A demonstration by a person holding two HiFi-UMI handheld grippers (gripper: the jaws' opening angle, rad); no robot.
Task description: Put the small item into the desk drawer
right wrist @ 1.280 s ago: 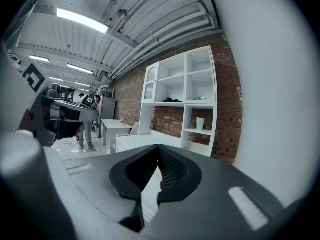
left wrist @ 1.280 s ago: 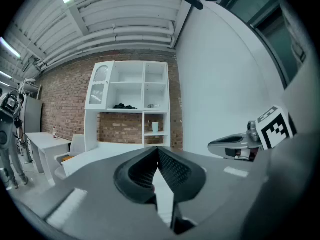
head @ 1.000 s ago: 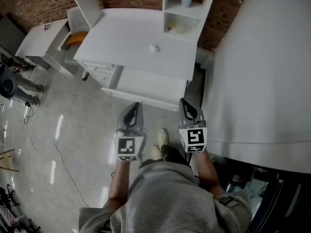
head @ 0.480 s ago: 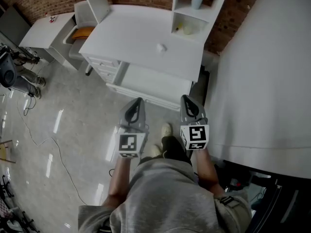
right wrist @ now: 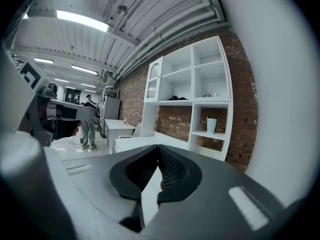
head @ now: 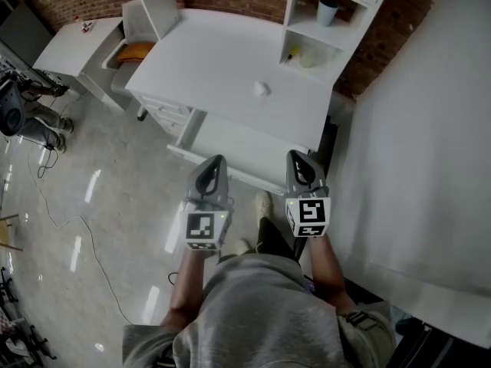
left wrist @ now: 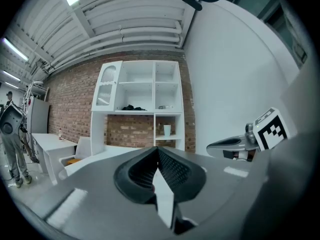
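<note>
One desk [head: 222, 60], one small item [head: 261, 90], one cup [head: 327, 11].

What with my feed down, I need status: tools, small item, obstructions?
Shut and empty: left tool, right tool. Untouched small item on desk. Nothing seen blocking.

The small item [head: 261, 89] on the counter [head: 215, 60] is too small to identify, and so is the yellow thing [head: 294, 54] in the shelf [head: 337, 33] cubby. The upper edge cuts off the shelf's top. The drawers [head: 164, 113] are mostly hidden under the counter's front. The left edge cuts off a person [head: 38, 116] above the legs.
</note>
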